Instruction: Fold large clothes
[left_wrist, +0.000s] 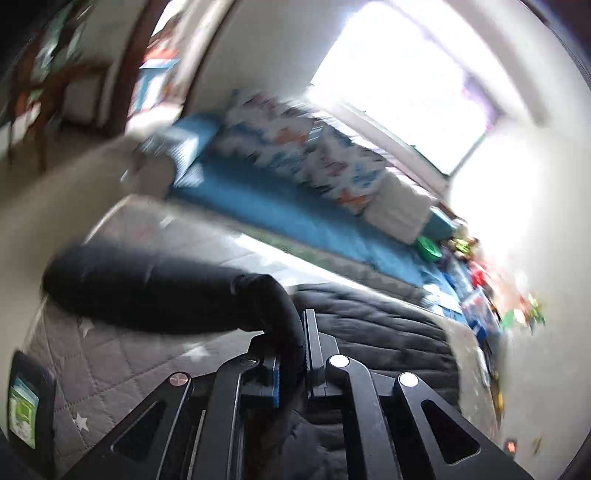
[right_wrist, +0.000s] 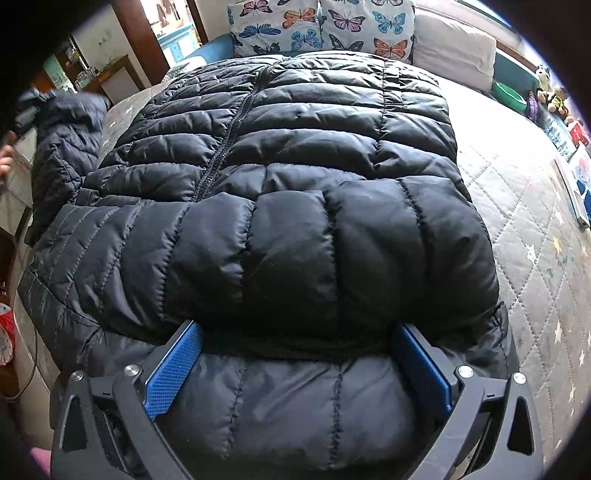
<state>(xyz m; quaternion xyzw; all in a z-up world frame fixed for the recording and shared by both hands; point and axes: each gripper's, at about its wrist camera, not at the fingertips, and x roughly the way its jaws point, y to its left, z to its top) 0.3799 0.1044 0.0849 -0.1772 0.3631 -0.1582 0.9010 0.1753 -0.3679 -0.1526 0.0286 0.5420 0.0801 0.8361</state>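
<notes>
On the quilted bed cover (right_wrist: 517, 206): black puffer jacket (right_wrist: 280, 155), shiny, stitched in padded bands, lying zipper-up, its length running from the butterfly pillows (right_wrist: 321, 26) toward the camera. Right gripper (right_wrist: 299, 373) is standing wide open over the near fold. Left gripper (left_wrist: 291, 373) is gripping the sleeve cuff (left_wrist: 273, 306).

Bed (right_wrist: 517, 206), grey quilted star-print cover; black puffer jacket (right_wrist: 295, 166) spread on it, butterfly pillows (right_wrist: 321, 26) at head.
</notes>
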